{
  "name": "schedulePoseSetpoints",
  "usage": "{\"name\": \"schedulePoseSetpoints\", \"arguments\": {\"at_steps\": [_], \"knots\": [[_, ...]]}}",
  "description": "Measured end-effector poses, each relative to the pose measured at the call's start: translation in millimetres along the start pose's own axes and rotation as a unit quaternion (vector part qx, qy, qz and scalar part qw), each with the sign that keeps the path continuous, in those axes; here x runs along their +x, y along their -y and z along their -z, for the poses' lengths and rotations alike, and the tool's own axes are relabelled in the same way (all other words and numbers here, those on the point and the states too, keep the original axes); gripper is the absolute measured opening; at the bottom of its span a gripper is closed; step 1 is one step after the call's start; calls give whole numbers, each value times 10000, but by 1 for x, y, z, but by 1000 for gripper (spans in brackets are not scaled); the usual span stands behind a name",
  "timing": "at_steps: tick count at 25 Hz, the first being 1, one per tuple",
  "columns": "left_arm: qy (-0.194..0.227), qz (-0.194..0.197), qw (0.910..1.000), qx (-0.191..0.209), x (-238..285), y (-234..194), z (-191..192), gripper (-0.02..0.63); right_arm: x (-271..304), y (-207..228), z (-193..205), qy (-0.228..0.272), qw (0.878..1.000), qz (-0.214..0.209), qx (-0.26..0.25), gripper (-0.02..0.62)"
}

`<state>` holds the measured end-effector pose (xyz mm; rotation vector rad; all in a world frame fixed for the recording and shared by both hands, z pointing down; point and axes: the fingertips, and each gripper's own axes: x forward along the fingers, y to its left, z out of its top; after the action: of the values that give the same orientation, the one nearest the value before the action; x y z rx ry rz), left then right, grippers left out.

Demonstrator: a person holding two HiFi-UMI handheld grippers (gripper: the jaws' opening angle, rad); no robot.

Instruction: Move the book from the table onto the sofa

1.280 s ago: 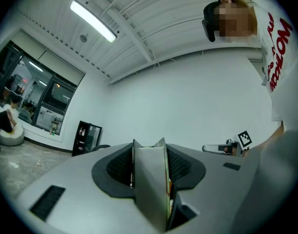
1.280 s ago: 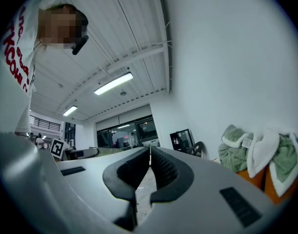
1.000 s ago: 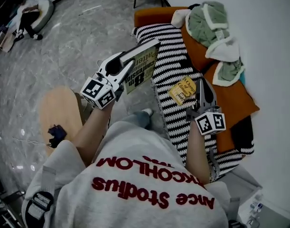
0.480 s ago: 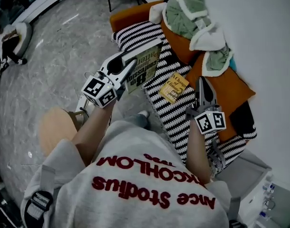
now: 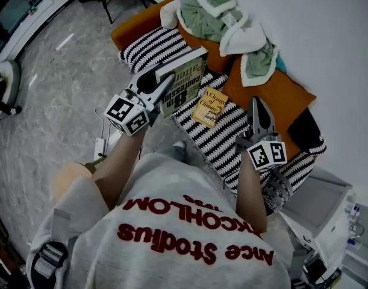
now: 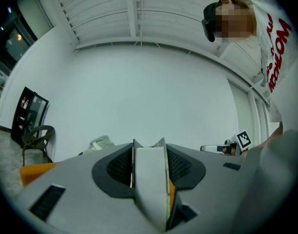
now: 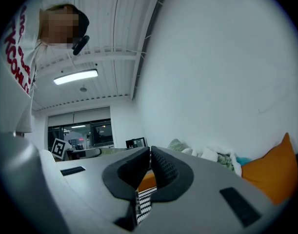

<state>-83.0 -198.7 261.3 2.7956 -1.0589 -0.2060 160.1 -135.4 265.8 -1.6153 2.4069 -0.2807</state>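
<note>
While the left gripper [image 5: 167, 80] clamps the book [image 5: 187, 86] aloft at the sofa's [image 5: 146, 47] front edge, setting it down is what's left, and the right gripper [image 5: 259, 106] sits closed and empty.

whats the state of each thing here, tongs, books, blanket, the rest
left tongs, shut on the green book's edge
green book, closed, held in the air at the sofa, not yet set down
right tongs, shut, empty
yellow book, closed, lying flat on the striped blanket
striped blanket, spread over the sofa seat
green fleece, heaped at the sofa's far end
orange cushion, propped at the sofa's back
</note>
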Motion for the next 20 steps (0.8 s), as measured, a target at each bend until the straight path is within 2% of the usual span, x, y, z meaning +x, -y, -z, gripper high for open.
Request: {"name": "schedulePoseSetpoints", "arguments": {"at_steps": [12, 20], "knots": [[-316, 855, 9956, -229, 67, -4, 26, 176, -10, 34, 1, 36, 9964, 846, -6, 29], [-539, 1112, 9915, -413, 96, -9, 50, 176, -11, 49, 13, 4, 9928, 1198, 77, 28]]}}
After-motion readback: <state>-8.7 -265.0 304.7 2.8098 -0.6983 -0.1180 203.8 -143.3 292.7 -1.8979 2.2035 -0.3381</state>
